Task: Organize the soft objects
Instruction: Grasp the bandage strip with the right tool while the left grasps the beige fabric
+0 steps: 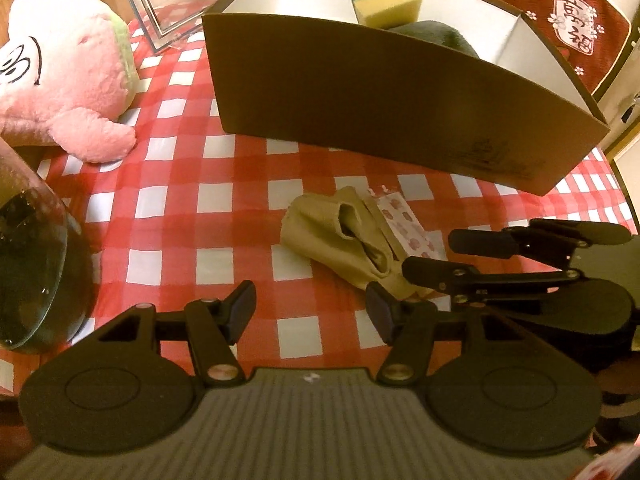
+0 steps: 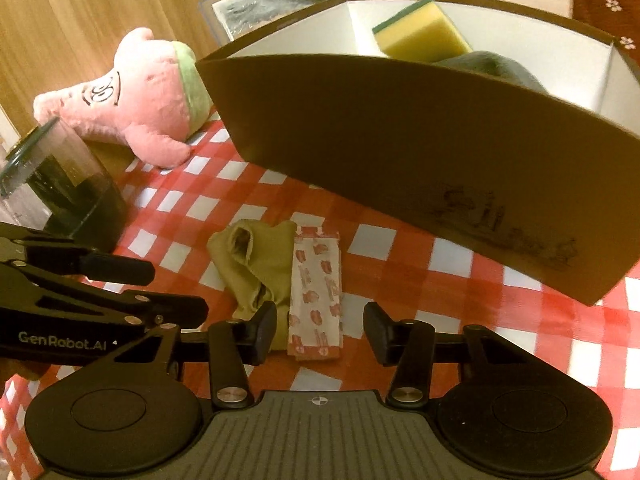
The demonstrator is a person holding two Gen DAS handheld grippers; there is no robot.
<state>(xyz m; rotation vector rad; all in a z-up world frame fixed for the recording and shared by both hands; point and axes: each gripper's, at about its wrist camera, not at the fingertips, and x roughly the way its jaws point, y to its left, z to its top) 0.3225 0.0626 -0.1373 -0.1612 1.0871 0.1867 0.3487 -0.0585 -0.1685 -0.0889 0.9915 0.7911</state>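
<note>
Setting: table under a red-and-white checked cloth (image 2: 400,272), wood-panelled wall behind, warm indoor light.

Right gripper (image 2: 320,330): jaws spread wide, holding nothing; hovers low over the near end of the olive-tan sock (image 2: 256,268). Its left fingertip overlaps the sock's near edge in the right wrist view; contact cannot be told.

Left gripper (image 1: 310,312): jaws likewise apart and empty, just beside the right gripper, over bare cloth to the left of the sock.

Sock: lies crumpled on the cloth in front of the box, cuff mouth gaping open, with a printed paper label band (image 2: 316,300) along its right side. Judged light, limp and easily bunched; it should drape once lifted. Best hold is likely across the folded middle where fabric is doubled, or over band and fabric together, since the paper alone may slip off.

Cardboard box (image 2: 400,152): open-topped, white inside, just behind the sock. Already contains a yellow-and-green sponge (image 2: 424,32) resting on a dark grey soft item (image 2: 500,66).

Pink plush toy (image 2: 136,100): lying on its side at the far left, outside the box.

Glass jar (image 2: 60,184): near left, dark contents.

Picture frame (image 2: 276,0): behind the box.
</note>
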